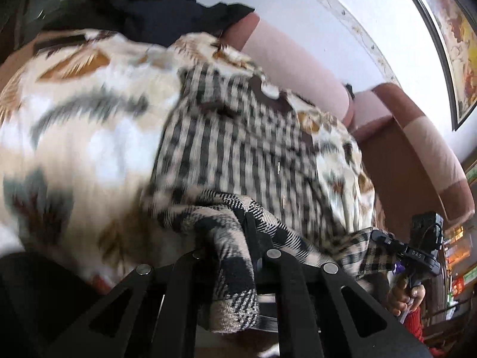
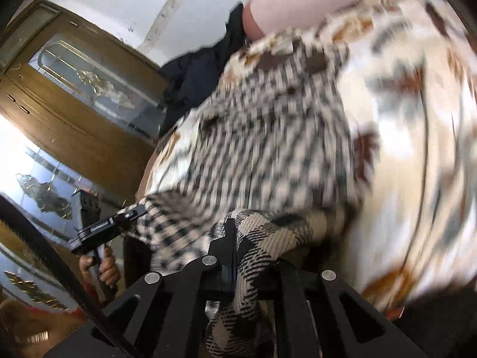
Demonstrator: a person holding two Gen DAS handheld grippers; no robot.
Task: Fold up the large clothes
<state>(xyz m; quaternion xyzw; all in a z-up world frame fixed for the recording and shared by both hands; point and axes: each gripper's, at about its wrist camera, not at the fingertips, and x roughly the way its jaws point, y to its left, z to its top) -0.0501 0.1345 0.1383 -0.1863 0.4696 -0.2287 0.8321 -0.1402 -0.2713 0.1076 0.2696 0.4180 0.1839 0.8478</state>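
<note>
Both claws are clamped on the checked garment [image 1: 238,155]: the left gripper [image 1: 238,238] pinches a fold at the bottom centre of its frame, and the right gripper [image 2: 235,238] does likewise in its own view. The cloth spreads blurred across the middle of each frame, over a leaf-patterned blanket [image 1: 74,125] on a pink sofa [image 1: 292,59], with dark clothing [image 1: 155,9] at the upper left.

Garment: beige-and-black checked woven cloth [image 1: 238,149], large, blurred.
Pose: spread over a floral blanket.
Near edge: bunched, lifted at two corners.
</note>
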